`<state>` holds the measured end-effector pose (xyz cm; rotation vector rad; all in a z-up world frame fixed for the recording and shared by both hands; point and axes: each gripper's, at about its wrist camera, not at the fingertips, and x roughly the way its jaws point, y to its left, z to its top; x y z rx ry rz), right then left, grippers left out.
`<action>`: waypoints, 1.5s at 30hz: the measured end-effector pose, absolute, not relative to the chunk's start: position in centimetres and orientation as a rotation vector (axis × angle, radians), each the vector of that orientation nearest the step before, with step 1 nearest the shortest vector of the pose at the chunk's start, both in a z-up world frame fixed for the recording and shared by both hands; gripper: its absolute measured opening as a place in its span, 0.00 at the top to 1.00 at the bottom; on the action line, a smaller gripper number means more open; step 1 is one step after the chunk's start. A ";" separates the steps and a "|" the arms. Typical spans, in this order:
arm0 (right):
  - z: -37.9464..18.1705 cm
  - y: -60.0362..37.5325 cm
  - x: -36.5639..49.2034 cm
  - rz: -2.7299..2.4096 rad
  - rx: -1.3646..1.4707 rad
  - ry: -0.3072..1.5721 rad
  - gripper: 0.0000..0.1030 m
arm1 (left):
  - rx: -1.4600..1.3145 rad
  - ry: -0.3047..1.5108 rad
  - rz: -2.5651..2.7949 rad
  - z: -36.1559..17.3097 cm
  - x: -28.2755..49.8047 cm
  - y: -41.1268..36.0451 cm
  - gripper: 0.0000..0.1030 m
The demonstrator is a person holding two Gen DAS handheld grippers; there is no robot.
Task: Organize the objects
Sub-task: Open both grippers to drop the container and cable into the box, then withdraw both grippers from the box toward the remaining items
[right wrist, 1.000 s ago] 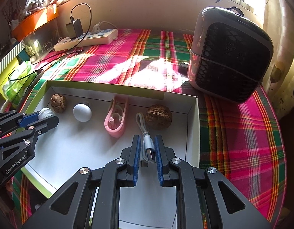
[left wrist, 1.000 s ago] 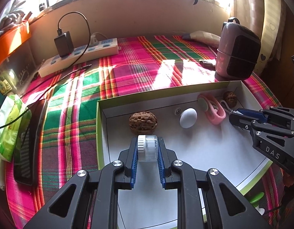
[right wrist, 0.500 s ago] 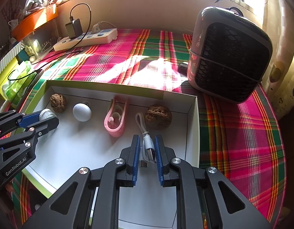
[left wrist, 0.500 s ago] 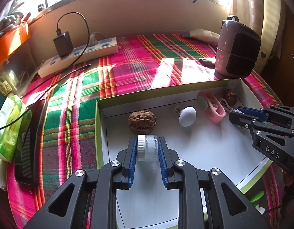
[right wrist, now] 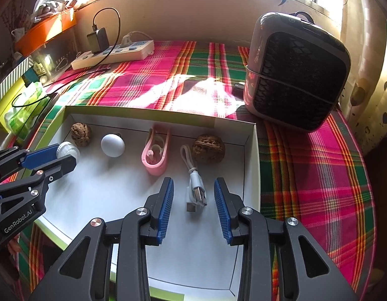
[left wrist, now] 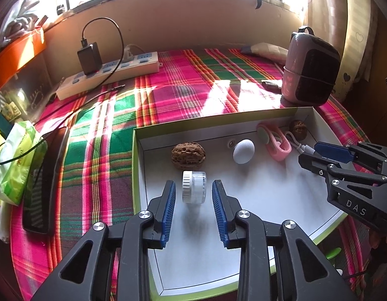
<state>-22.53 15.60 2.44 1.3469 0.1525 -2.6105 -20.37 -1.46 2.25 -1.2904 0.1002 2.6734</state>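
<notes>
A shallow white box with a green rim (left wrist: 134,165) (right wrist: 143,111) lies on the plaid cloth. My left gripper (left wrist: 192,193) has its jaws opening; a small clear jar with a white lid (left wrist: 194,186) (right wrist: 68,150) lies on its side between them, free of the pads. My right gripper (right wrist: 193,195) is opening too, with a white USB cable (right wrist: 196,188) lying on the box floor between its jaws, untouched. Along the box's far wall sit a walnut (left wrist: 188,155), a white egg-shaped thing (left wrist: 243,151), a pink clip-like tool (right wrist: 155,151) and a second walnut (right wrist: 208,148).
A pink and black heater (right wrist: 296,72) stands right behind the box's far right corner. A white power strip (left wrist: 108,76) with a black charger lies at the back left. A green packet (left wrist: 15,165) and a dark phone-like slab (left wrist: 43,180) lie left of the box.
Both grippers have let go: the left spread away from the jar, the right away from the USB cable. Both things now rest on the box floor.
</notes>
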 end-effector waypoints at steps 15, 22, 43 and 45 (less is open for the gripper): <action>3.8 15.9 -20.0 -2.646 1.294 0.121 0.62 | -1.227 0.086 2.700 4.0 -17.3 -1.2 0.72; 4.5 15.8 -18.3 -2.657 1.257 0.100 0.61 | -1.197 0.058 2.713 4.9 -15.3 -1.5 0.72; 5.8 15.4 -11.9 -2.662 1.143 0.045 0.61 | -1.134 -0.066 2.715 5.6 -8.9 -2.5 0.72; 5.8 15.4 -11.3 -2.666 1.133 0.045 0.61 | -1.127 -0.089 2.705 5.5 -8.3 -2.5 0.71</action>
